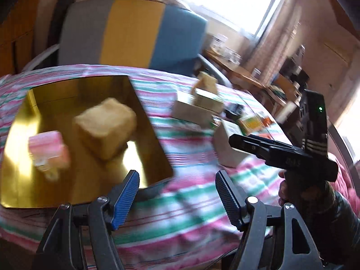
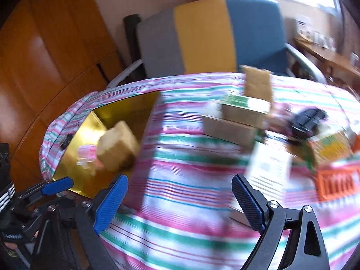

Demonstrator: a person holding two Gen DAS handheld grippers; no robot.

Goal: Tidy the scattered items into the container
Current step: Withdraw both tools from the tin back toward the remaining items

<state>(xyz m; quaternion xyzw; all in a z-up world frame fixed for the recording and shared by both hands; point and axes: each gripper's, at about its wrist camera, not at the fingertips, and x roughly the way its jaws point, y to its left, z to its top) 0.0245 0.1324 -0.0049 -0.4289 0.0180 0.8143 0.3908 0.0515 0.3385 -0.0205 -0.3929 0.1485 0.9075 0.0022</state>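
while both pairs of jaws are standing spread with nothing between them, the left gripper [image 1: 177, 199] and right gripper [image 2: 180, 202] are hanging over the striped cloth [image 2: 180, 180]. the gold container [image 1: 67, 186] is sitting at ten o'clock, holding a tan block [image 1: 105, 128] and a pink packet [image 1: 48, 150]. scattered boxes [image 2: 236, 121] are lying at one o'clock.

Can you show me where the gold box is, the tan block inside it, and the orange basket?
gold box [image 1: 155, 139]: left wrist view, on its right inner wall.
tan block [image 1: 105, 127]: left wrist view, on the middle of its top.
orange basket [image 2: 337, 183]: right wrist view, on its slotted side wall.
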